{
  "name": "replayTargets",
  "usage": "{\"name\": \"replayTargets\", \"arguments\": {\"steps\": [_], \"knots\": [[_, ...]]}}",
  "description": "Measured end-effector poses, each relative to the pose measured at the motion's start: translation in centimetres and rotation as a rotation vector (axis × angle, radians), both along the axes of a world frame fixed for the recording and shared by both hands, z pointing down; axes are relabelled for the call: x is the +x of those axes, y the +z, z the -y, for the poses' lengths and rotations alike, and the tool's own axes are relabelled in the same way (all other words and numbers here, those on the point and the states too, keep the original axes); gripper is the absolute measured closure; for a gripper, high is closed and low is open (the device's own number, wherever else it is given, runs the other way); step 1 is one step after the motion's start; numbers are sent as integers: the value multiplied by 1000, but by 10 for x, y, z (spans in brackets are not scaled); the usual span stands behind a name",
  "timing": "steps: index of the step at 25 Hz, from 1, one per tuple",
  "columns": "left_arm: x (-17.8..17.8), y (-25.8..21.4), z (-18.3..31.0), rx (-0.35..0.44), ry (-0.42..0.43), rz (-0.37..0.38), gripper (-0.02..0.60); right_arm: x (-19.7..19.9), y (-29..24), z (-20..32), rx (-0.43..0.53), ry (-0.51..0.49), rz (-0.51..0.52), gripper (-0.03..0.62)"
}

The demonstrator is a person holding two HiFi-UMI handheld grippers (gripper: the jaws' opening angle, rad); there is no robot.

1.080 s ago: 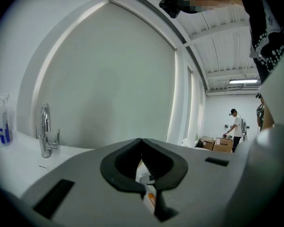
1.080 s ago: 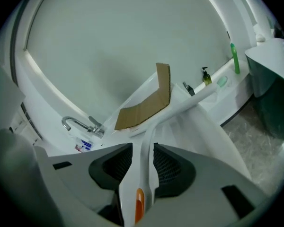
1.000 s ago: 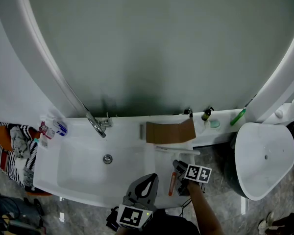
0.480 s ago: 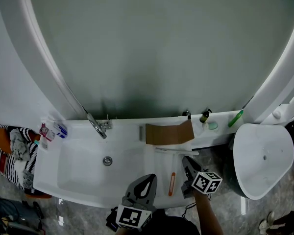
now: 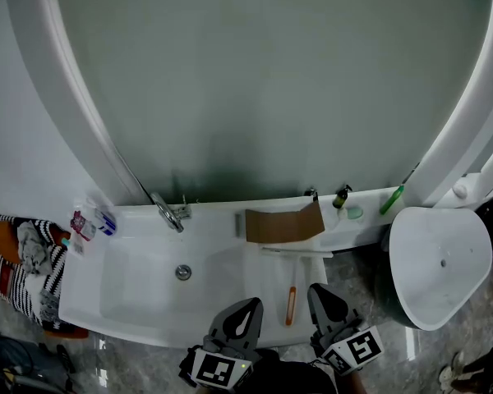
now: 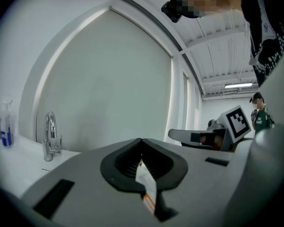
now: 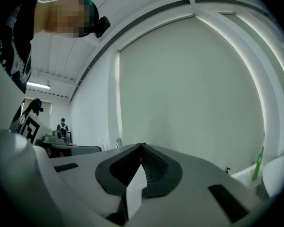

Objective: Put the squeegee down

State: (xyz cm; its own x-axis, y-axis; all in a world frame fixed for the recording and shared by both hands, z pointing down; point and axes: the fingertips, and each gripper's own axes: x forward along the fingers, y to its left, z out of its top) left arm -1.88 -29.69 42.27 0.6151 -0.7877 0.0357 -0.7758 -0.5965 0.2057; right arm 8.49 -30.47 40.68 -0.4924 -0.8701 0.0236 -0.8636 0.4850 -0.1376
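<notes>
Both grippers are empty with jaws together: the left gripper [image 5: 240, 322] and the right gripper [image 5: 329, 306], which has just closed. The squeegee [image 5: 291, 306] lies on the counter [image 5: 263, 284] at the right gripper's eleven o'clock. It is probably light and stiff, best taken by its orange handle.

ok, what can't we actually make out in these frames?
- Squeegee: seen only in the head view. Each gripper view looks level, and its own body blocks what lies below.
- Squeegee blade against the cardboard: head view, too small to tell whether they touch or sit apart.
- Bottles left of the sink: head view, labels too small.
- Hands behind the left gripper and right gripper: cut off by the head view's bottom edge.
</notes>
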Motion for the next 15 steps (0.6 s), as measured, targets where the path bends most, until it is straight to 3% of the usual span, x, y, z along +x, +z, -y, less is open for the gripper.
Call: {"name": "replayTargets", "arguments": {"steps": [7,15], "knots": [[-12,7,-20,-24,22,4,577,-28,15,-46,-1,-21,-50,574],[-23,10,-47,-3,69,0,577,-46,34,-68,-54,42,-37,574]]}}
